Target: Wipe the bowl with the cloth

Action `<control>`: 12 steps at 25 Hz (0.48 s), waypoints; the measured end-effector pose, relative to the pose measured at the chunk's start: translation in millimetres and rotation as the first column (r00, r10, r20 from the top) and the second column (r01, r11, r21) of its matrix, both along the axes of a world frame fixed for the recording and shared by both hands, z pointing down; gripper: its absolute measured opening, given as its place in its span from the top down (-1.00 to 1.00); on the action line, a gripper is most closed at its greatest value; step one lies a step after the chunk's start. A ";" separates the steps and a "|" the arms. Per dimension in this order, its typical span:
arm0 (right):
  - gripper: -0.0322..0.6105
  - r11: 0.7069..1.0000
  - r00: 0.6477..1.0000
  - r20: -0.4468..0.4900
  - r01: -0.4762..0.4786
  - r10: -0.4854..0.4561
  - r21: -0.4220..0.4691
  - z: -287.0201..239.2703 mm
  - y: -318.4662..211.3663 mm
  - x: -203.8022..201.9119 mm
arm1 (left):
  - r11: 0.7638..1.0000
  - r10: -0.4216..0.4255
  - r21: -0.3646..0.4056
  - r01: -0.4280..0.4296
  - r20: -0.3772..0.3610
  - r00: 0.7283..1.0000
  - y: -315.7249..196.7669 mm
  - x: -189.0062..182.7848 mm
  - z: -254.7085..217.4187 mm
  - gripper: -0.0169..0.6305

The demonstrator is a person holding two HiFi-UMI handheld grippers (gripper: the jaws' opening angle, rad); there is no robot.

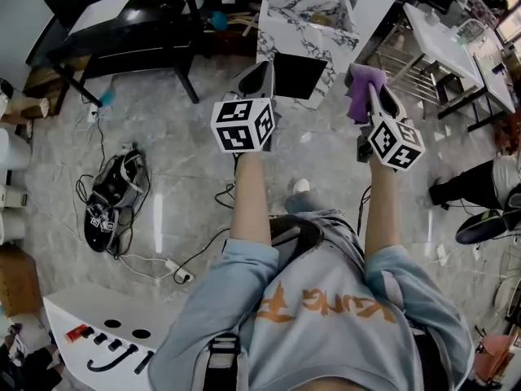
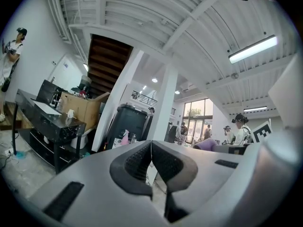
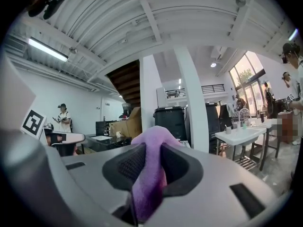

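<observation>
Both grippers are held up at chest height over the floor. My left gripper (image 1: 259, 72) (image 2: 150, 148) is shut, its ribbed pads (image 2: 137, 160) meeting with nothing between them. My right gripper (image 1: 372, 86) (image 3: 150, 151) is shut on a purple cloth (image 1: 361, 92) (image 3: 147, 174), which bulges out above the pads and hangs down between them. The same cloth (image 2: 207, 144) shows at the right of the left gripper view. No bowl is clearly visible in any view.
A marble-topped table (image 1: 305, 27) stands ahead. A black table (image 1: 122, 27) is at the far left and a white table (image 1: 444, 35) at the far right. A bag with cables (image 1: 114, 194) lies on the floor at left. A person's leg (image 1: 468, 184) is at right.
</observation>
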State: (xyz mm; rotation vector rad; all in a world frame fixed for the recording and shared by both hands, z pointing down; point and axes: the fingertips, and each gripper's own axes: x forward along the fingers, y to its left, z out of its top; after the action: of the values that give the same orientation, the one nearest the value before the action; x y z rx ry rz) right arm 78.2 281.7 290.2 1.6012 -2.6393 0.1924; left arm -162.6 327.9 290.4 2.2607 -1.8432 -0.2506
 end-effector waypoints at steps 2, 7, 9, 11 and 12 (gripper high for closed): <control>0.58 0.999 1.000 0.000 0.023 -0.023 0.027 -10.3 -6.0 -10.0 | 1.000 0.004 0.003 -0.004 0.001 1.000 -4.0 -4.7 -2.7 0.88; 0.58 0.996 0.999 -0.001 0.052 -0.053 0.073 -32.7 -26.6 -25.8 | 0.999 0.024 0.039 -0.026 0.040 0.999 -14.0 -9.7 -18.6 0.88; 0.58 0.994 0.997 -0.004 0.073 -0.073 0.084 -38.4 -34.1 -35.4 | 0.999 -0.001 0.053 -0.001 0.036 0.999 -16.4 -22.7 -23.0 0.88; 0.58 0.991 0.995 0.005 0.094 -0.095 0.097 -44.3 -41.8 -43.0 | 0.997 -0.029 0.070 0.027 0.020 0.999 -18.9 -37.2 -26.3 0.88; 0.58 0.989 0.995 0.011 0.102 -0.104 0.105 -47.4 -46.2 -45.5 | 0.996 -0.041 0.080 0.040 0.012 0.999 -20.5 -43.6 -28.0 0.88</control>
State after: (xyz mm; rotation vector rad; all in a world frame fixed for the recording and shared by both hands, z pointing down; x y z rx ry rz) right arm 32.8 235.5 242.8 1.4917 -2.7794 0.0644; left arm -206.2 307.5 262.5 2.2842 -1.9207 -0.3212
